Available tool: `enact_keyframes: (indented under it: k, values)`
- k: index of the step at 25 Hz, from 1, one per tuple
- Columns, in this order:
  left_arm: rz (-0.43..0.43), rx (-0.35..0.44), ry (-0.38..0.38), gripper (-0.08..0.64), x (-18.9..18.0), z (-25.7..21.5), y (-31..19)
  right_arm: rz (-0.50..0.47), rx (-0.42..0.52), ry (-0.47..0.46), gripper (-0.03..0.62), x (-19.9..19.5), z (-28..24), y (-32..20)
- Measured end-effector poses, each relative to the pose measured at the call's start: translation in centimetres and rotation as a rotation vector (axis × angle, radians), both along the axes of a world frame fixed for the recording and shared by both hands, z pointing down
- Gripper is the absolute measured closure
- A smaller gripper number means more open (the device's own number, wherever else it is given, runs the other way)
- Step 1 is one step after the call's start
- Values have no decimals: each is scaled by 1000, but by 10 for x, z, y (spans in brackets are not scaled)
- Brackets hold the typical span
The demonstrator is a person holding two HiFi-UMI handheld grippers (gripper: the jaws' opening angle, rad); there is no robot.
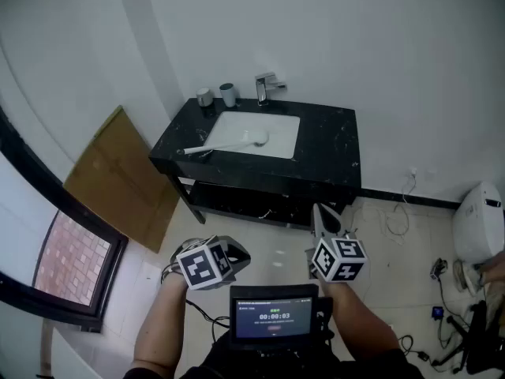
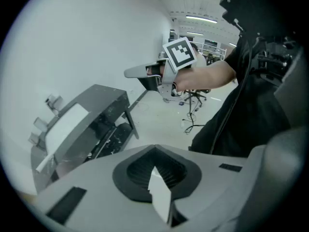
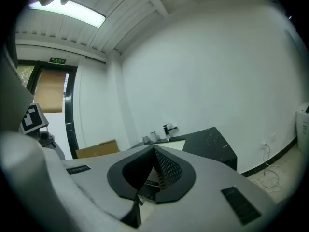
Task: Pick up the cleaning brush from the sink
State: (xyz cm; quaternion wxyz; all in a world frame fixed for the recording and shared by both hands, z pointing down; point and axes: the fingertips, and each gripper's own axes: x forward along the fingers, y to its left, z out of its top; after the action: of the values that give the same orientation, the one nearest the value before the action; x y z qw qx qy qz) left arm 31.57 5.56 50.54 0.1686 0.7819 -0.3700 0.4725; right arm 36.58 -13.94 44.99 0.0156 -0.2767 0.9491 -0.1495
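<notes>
Nearest, the grey left gripper (image 1: 233, 253) and grey right gripper (image 1: 321, 212) hang well short of the black speckled stone counter (image 1: 331, 142), each with fingers closed together on nothing. Farther off, the white long-handled cleaning brush (image 1: 222, 144) lies in the white rectangular sink (image 1: 272, 125). Its long axis runs left-right, head pointing right in the basin, handle end on the counter at the sink's left.

Black stone vanity counter (image 1: 331, 144)
White long-handled cleaning brush (image 1: 225, 144) lies across its white basin (image 1: 280, 131); two grey cups (image 1: 228, 94) stand behind.
</notes>
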Motion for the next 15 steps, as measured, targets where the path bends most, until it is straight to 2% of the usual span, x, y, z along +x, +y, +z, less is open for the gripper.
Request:
enact_keyframes:
  k: [3, 5, 8, 11, 15]
  values:
    - [-97, 134, -37, 554, -47, -25, -18, -12, 9, 13, 592, -30, -11, -15]
    - [-140, 212, -88, 554, -88, -41, -20, -17, -2, 15, 592, -60, -15, -14]
    - [-203, 363, -202, 554, -172, -70, -19, -30, 12, 46, 592, -126, -18, -2]
    - [-238, 510, -269, 554, -260, -97, -8, -14, 24, 53, 592, -203, -24, 10]
    - [-200, 559, -319, 554, -356, -104, 23, 4, 4, 14, 592, -300, -27, 39]
